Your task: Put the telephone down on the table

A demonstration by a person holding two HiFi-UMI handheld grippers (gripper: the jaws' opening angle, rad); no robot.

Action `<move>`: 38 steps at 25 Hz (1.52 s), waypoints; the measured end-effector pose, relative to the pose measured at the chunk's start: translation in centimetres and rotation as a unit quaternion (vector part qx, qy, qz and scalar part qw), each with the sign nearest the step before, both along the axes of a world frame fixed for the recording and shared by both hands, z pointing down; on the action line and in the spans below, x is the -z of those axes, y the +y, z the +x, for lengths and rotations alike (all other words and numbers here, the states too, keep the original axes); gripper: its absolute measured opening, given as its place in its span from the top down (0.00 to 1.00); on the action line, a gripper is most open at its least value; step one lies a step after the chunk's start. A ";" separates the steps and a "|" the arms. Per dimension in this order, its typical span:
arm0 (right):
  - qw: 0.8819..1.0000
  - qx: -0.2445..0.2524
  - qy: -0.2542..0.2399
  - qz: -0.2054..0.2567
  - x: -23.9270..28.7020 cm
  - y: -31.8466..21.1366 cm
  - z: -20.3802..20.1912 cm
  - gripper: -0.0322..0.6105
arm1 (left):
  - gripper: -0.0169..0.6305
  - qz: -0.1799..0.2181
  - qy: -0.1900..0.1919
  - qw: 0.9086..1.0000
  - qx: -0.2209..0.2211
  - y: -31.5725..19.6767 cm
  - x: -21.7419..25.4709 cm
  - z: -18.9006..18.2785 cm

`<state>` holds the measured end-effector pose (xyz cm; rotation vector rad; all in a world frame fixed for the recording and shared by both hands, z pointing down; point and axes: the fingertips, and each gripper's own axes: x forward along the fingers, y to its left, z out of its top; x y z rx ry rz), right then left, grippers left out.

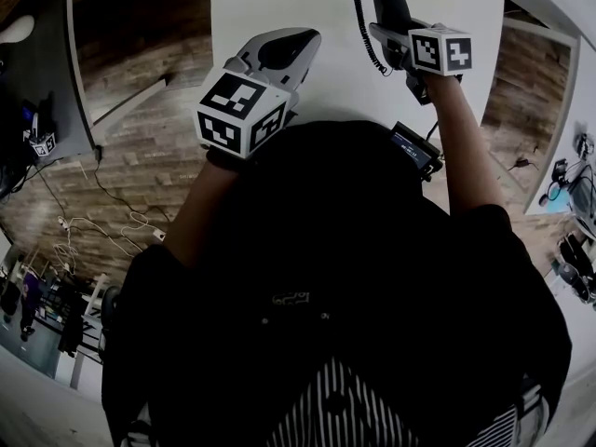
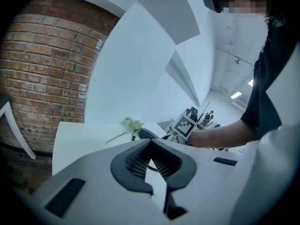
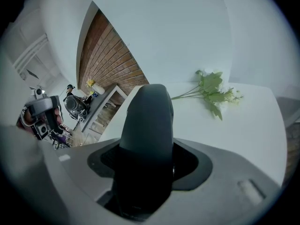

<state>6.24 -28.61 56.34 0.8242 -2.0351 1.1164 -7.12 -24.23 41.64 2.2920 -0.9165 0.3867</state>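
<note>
1. Tongs on the right are clenched on the telephone handset. The right gripper view shows the dark handset filling the gap of the right tongs, with a pad pressed against each of its sides.
2. The handset is over the far right part of the white tabletop, its free end pointing away from the person. Whether it touches the tabletop cannot be told.
3. A coiled cord hangs from the handset's far end and runs along its left side over the tabletop.
4. The left tongs are over the near part of the tabletop, towards its left edge, well apart from the handset.
5. In the left gripper view the left tongs are drawn together: the ribbed pads meet at the tips, leaving only a thin slit behind them, and they grip nothing.
6. A green sprig with pale flowers lies flat on the far part of the tabletop, beyond the handset's tip.
7. A dark box with a small screen is at the near right edge of the tabletop, beneath the person's right forearm.
</note>
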 end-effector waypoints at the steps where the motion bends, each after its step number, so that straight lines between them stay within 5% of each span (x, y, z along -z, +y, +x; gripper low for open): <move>1: 1.000 0.000 0.001 -0.003 -0.4 0.0 0.0 0.51 | 0.96 -0.001 0.000 1.000 0.000 0.0 -0.1 0.0; 22: 0.999 -0.016 0.024 -0.035 -5.7 1.1 1.5 0.51 | 0.96 -0.023 -0.006 0.999 -0.024 1.1 -1.4 1.4; 38: 0.994 -0.016 0.090 -0.057 -11.0 2.6 3.1 0.51 | 0.96 -0.030 -0.010 0.999 -0.025 1.3 -2.3 1.3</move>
